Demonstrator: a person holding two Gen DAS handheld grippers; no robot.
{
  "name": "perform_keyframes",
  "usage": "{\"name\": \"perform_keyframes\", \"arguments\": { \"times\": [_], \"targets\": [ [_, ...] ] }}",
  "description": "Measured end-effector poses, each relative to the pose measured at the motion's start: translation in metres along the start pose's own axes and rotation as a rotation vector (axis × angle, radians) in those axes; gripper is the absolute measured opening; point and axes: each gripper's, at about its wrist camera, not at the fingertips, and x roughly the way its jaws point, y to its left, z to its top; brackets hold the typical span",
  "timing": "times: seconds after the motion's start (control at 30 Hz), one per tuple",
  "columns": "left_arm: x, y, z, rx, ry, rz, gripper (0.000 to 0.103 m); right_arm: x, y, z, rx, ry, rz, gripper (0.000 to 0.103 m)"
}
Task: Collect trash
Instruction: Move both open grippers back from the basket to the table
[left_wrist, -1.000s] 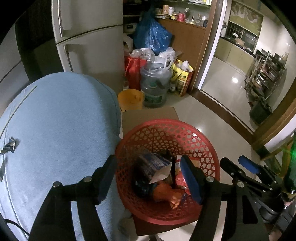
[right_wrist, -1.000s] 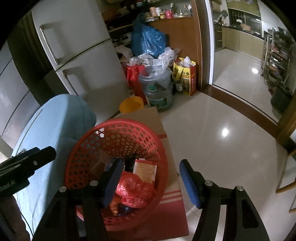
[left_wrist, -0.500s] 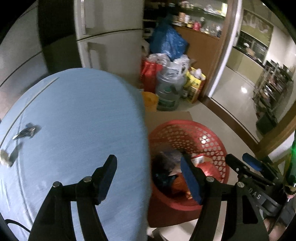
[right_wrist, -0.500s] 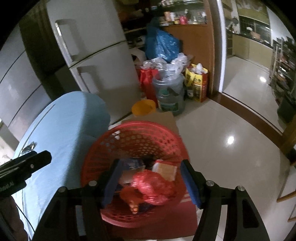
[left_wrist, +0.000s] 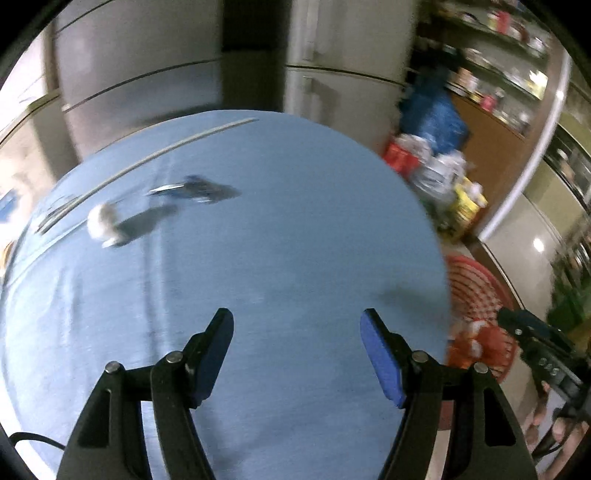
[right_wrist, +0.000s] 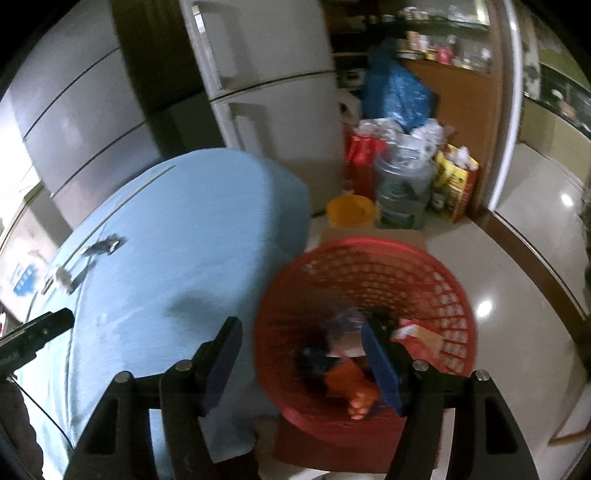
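Observation:
A round table with a blue cloth (left_wrist: 277, 240) fills the left wrist view. On its far left lie a crumpled white scrap (left_wrist: 101, 225) and a dark foil wrapper (left_wrist: 195, 188); both show small in the right wrist view, the scrap (right_wrist: 62, 277) and the wrapper (right_wrist: 105, 246). A red mesh basket (right_wrist: 424, 273) holding wrappers stands on the floor right of the table, also seen in the left wrist view (left_wrist: 480, 288). My left gripper (left_wrist: 297, 354) is open and empty above the cloth. My right gripper (right_wrist: 301, 358) is open and empty over the table edge and the basket.
Two fridges (right_wrist: 266, 74) stand behind the table. A water jug stuffed with bags (right_wrist: 402, 195), a yellow bucket (right_wrist: 351, 210), red and yellow bags and a blue sack (right_wrist: 395, 92) crowd the corner. Tiled floor (right_wrist: 517, 258) lies to the right.
Both grippers swung left, from over the basket toward the table. The scrap and wrapper on the cloth came into fuller view. Both grippers stayed open.

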Motion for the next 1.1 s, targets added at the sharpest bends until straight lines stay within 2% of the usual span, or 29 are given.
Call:
{"name": "perform_keyframes", "arguments": {
  "times": [0.17, 0.3, 0.4, 0.6, 0.73, 1.1],
  "targets": [
    [-0.010, 0.066, -0.017, -0.126, -0.002, 0.074, 0.072, 0.009, 0.051, 0.003, -0.101, 0.018, 0.052, 0.071],
    [-0.014, 0.106, -0.032, -0.191, 0.001, 0.157, 0.072, 0.021, 0.093, 0.005, -0.183, 0.040, 0.103, 0.071],
    [-0.011, 0.131, -0.039, -0.236, 0.014, 0.188, 0.072, 0.030, 0.128, 0.005, -0.253, 0.054, 0.145, 0.071],
    [-0.002, 0.162, -0.047, -0.311, 0.032, 0.227, 0.072, 0.051, 0.193, 0.006, -0.402, 0.073, 0.226, 0.071],
    [0.002, 0.175, -0.046, -0.327, 0.041, 0.242, 0.072, 0.066, 0.225, 0.007, -0.456, 0.085, 0.243, 0.071],
    [0.011, 0.200, -0.035, -0.366, 0.052, 0.257, 0.072, 0.101, 0.264, 0.022, -0.496, 0.109, 0.231, 0.071]
  ]
}}
